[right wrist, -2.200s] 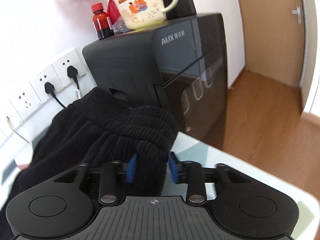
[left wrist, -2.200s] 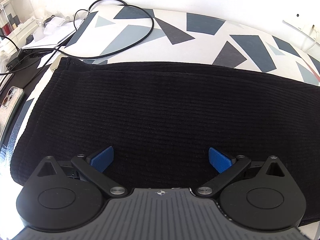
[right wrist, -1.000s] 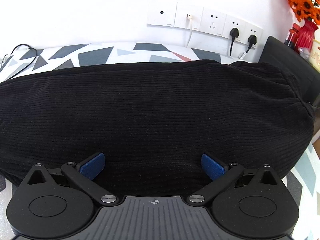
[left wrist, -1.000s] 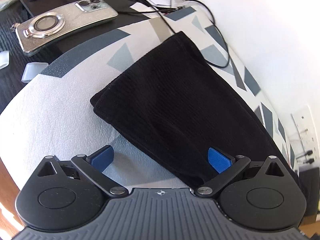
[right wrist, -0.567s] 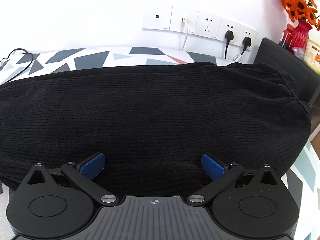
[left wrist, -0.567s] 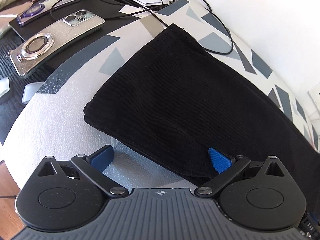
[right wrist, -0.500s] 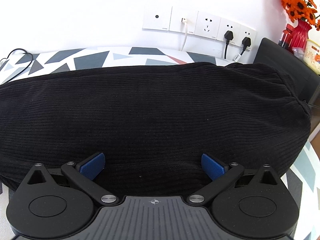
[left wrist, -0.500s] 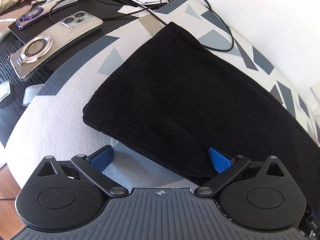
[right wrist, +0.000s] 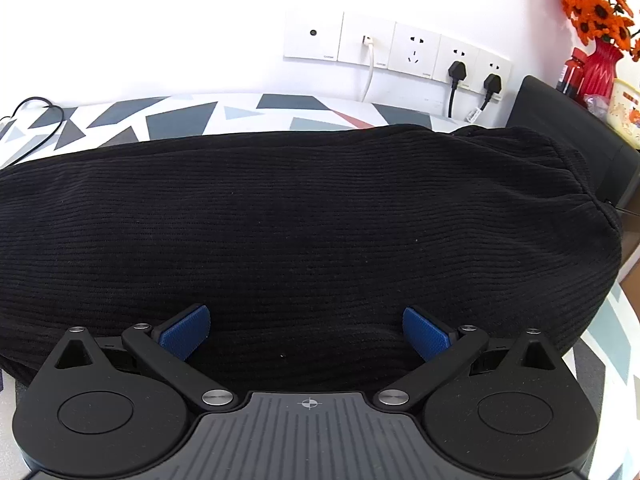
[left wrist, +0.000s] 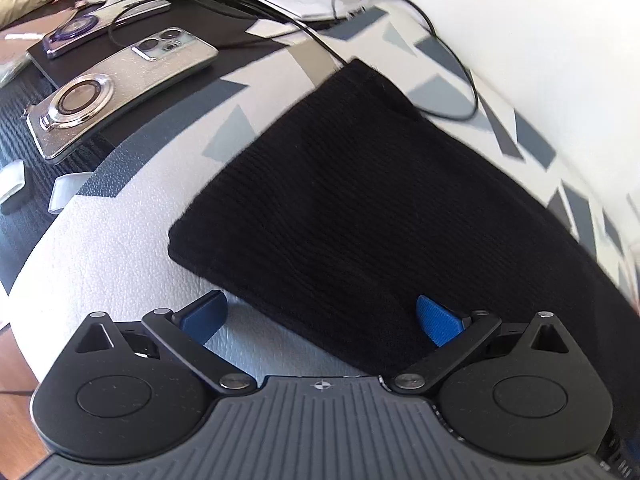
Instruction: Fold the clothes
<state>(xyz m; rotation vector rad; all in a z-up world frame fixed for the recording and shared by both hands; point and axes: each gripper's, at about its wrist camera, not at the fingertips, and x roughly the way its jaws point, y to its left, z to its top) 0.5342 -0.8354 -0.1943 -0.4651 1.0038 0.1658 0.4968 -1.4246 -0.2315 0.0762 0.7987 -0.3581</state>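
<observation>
A black ribbed garment point(left wrist: 360, 208) lies folded lengthwise on a white table point(left wrist: 100, 248) with grey triangle patterns. In the left wrist view its narrow end points toward the far left. My left gripper point(left wrist: 320, 318) hovers open over the garment's near left corner, one blue pad above the table and the other above the cloth. In the right wrist view the garment point(right wrist: 300, 232) fills the middle, with its gathered waistband end at the right. My right gripper point(right wrist: 306, 332) stands open over the cloth's near edge, nothing between its fingers.
Two phones point(left wrist: 120, 84) and a black cable point(left wrist: 440, 60) lie past the garment's left end. Wall sockets point(right wrist: 400, 46) with plugs sit behind the table. A black appliance point(right wrist: 572, 136) with a red vase of orange flowers point(right wrist: 596, 28) stands at the right.
The left wrist view has shifted slightly, the garment's corner sitting a little closer and the picture blurring. The right gripper has stayed still. Both grippers remain open.
</observation>
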